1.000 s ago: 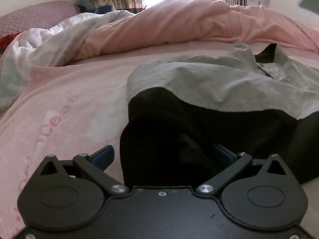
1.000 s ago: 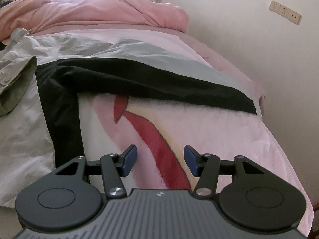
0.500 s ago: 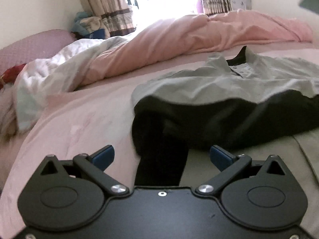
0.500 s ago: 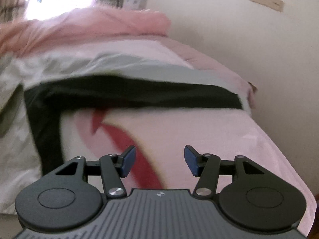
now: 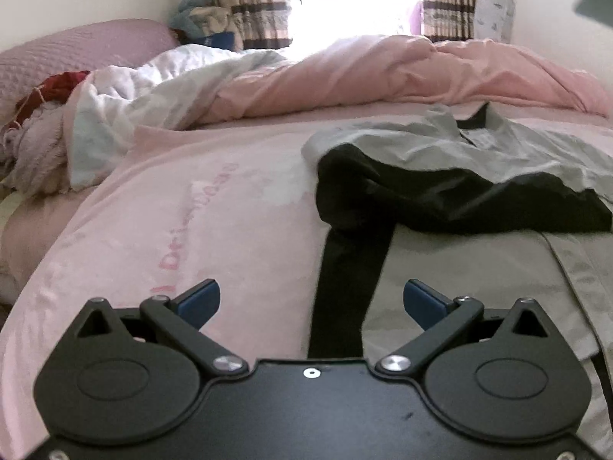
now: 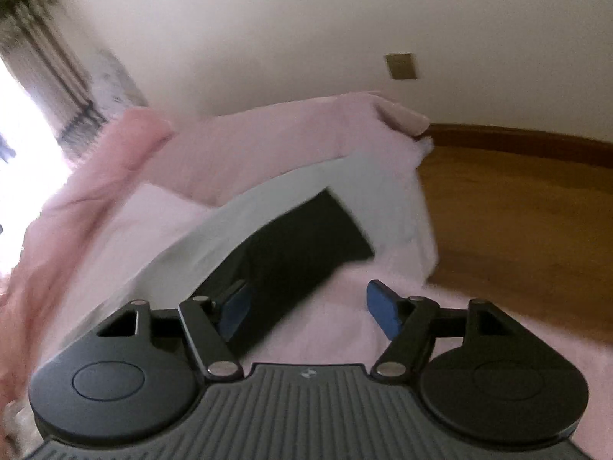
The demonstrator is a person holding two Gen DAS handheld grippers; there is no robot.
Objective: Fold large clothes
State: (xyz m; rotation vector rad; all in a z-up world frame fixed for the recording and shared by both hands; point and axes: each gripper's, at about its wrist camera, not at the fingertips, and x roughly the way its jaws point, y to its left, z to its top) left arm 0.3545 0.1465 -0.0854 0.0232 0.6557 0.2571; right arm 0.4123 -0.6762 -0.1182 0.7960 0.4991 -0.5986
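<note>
A large grey and black garment (image 5: 459, 176) lies spread on the pink bed, its black-trimmed sleeve folded over the body. My left gripper (image 5: 311, 301) is open and empty, hovering above the garment's black side band (image 5: 345, 291). In the right wrist view, the garment's other sleeve (image 6: 299, 237), grey with a black band, stretches toward the bed's edge. My right gripper (image 6: 306, 306) is open and empty just above that sleeve's black part, with the left pad (image 6: 233, 306) over the fabric.
A rumpled pink and white duvet (image 5: 306, 76) lies across the back of the bed, with a purple pillow (image 5: 76, 46) at left. The bed's edge (image 6: 429, 230) drops to a wooden floor (image 6: 517, 222) at right, with a wall behind.
My left gripper has pulled back from the black sleeve, leaving it folded over the garment. My right gripper has swung right and forward, from the garment's body to the far sleeve.
</note>
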